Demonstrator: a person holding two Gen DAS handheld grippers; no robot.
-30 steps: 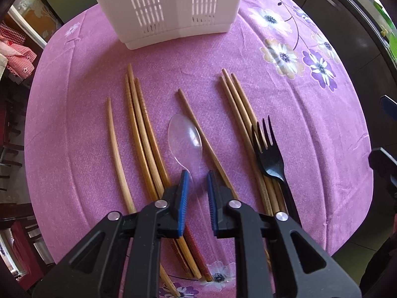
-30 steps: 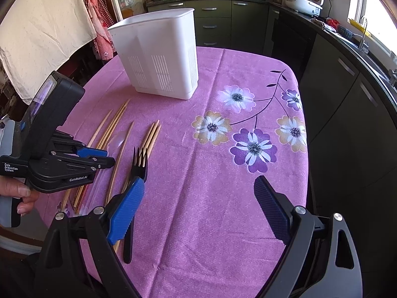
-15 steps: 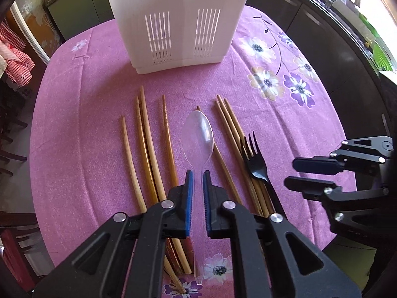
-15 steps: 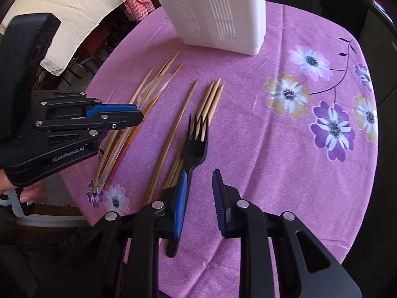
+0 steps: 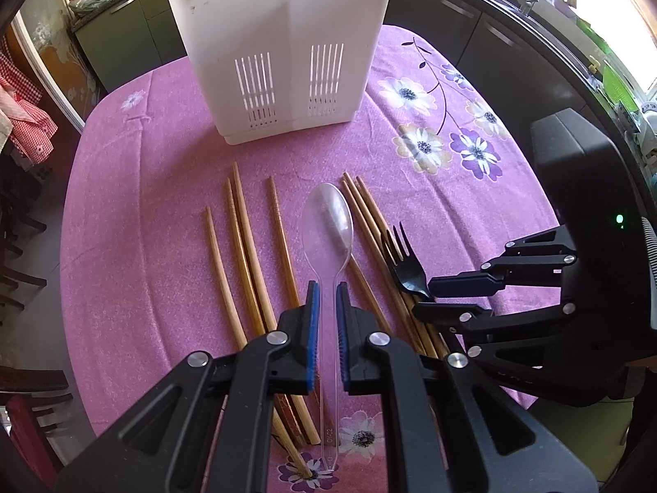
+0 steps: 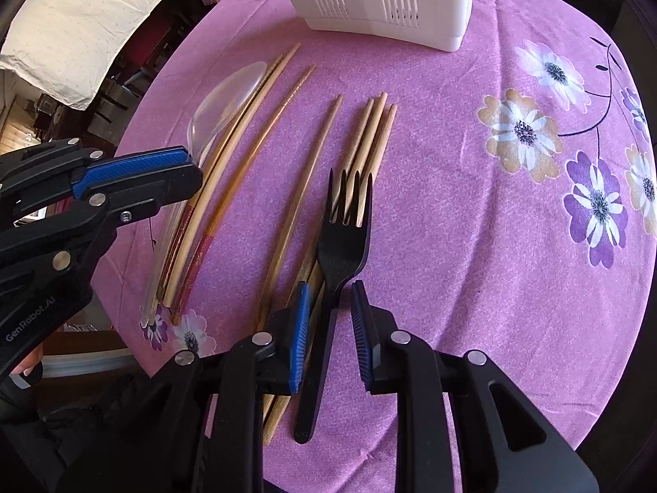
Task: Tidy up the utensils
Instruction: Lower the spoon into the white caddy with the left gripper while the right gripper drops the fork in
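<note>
My left gripper [image 5: 326, 287] is shut on the handle of a clear plastic spoon [image 5: 327, 222], which hangs above the purple flowered tablecloth [image 5: 135, 222]. From the right wrist view the left gripper [image 6: 195, 168] holds the spoon [image 6: 230, 98] at the left. A black plastic fork [image 6: 345, 246] lies on several wooden chopsticks [image 6: 369, 139]. My right gripper [image 6: 328, 287] straddles the fork's neck. Its jaws are closing, with a small gap showing on each side of the fork. The left wrist view shows the right gripper [image 5: 423, 298] at the fork [image 5: 404, 263].
A white slotted utensil caddy [image 5: 283, 53] stands at the back of the table. More chopsticks [image 5: 246, 246] lie in loose rows on the left. Dark cabinets [image 5: 492, 37] surround the table, and a hand [image 6: 24, 365] grips the left tool.
The left gripper rose with the spoon, lifting it off the cloth. The right gripper swung down over the fork and its jaws narrowed from wide open to close around the fork's neck.
</note>
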